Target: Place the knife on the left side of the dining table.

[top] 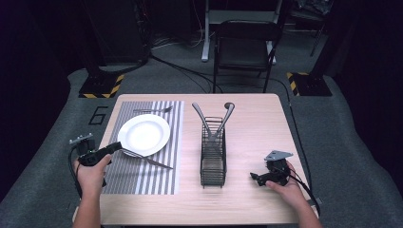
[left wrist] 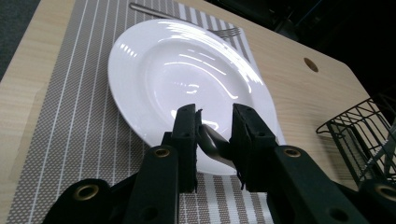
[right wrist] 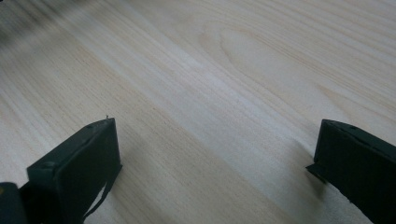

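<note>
The left gripper [top: 115,147] has its jaws around the handle of a knife [top: 148,160], which lies on the striped placemat [top: 157,183] just beside the white plate [top: 143,134]; whether the pads press it I cannot tell. The right gripper [top: 256,177] rests on the desk [top: 252,128], jaws wide apart

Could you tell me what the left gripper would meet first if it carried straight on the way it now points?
Probably the white plate: the left gripper points at its near rim, with a utensil handle between its jaws.
</note>
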Demonstrator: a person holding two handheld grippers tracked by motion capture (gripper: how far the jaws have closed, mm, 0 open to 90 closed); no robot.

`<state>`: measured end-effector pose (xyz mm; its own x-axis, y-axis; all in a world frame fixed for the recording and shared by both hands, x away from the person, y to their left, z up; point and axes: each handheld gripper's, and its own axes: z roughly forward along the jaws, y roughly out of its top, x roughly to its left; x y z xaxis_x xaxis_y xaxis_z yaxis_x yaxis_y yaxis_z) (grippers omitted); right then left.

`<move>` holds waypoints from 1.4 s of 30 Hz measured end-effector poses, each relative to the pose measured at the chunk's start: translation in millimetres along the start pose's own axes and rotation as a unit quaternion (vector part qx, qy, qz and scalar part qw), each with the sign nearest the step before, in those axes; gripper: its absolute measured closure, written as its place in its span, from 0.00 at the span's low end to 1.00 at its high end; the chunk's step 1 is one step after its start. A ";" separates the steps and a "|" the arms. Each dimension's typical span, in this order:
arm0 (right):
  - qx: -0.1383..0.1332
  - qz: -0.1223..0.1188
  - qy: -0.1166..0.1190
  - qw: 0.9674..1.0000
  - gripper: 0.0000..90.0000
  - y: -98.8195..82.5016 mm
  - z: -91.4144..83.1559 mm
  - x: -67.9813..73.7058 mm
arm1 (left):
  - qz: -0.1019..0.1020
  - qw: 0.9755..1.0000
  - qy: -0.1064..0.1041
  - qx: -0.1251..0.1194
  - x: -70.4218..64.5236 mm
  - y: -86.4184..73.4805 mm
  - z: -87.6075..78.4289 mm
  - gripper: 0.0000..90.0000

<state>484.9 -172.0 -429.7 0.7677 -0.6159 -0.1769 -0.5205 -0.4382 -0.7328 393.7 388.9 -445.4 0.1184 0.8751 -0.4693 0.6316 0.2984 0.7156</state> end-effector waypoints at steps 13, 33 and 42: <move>0.001 0.001 0.000 1.000 0.00 0.0 -0.1 0.1 | -0.034 0.999 0.021 0.013 24.1 -18.7 6.2 0.77; 0.000 0.000 0.000 1.000 0.00 0.0 0.0 0.0 | -0.067 0.997 0.021 0.025 45.0 -31.3 16.9 0.76; 0.000 0.001 0.000 1.000 0.00 0.1 -0.1 0.0 | -0.072 0.996 0.030 0.036 50.5 -34.3 22.2 0.76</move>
<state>484.8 -172.1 -429.6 0.7668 -0.6170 -0.1773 -0.5211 -0.4370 -0.7331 395.0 414.4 -505.2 -0.0222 0.8468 -0.5314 0.6920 0.3967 0.6032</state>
